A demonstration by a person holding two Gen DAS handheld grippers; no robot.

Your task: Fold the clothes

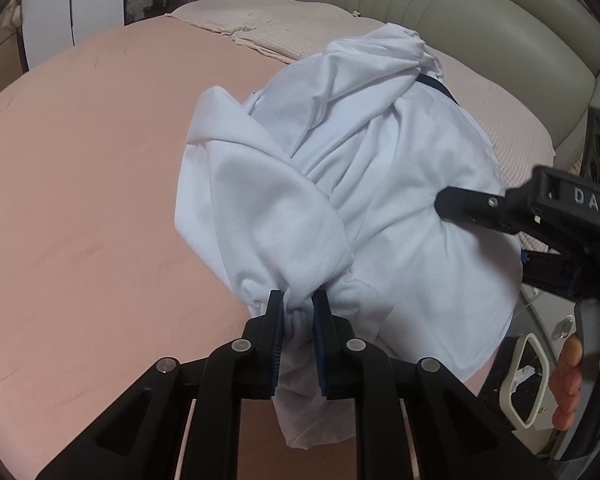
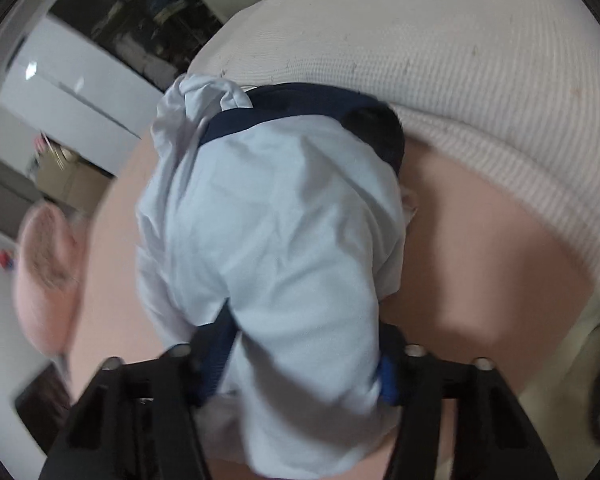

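Note:
A white shirt (image 1: 340, 168) with a dark blue collar (image 1: 436, 84) lies bunched on the pink bed (image 1: 80, 160). My left gripper (image 1: 298, 320) is shut on a gathered fold of the shirt near its lower edge. My right gripper (image 1: 480, 208) reaches in from the right over the shirt's right side. In the right wrist view the shirt (image 2: 284, 240) drapes between the fingers of my right gripper (image 2: 300, 368), which stand wide apart. The dark blue collar (image 2: 300, 108) sits at the far end. I cannot tell whether the right jaws grip the cloth.
A beige ribbed blanket (image 1: 268, 24) (image 2: 460, 80) covers the far end of the bed. A padded headboard (image 1: 480, 16) runs behind it. A white cabinet (image 1: 72, 4) stands at the far left. The bed's edge drops off at the right, by the hand.

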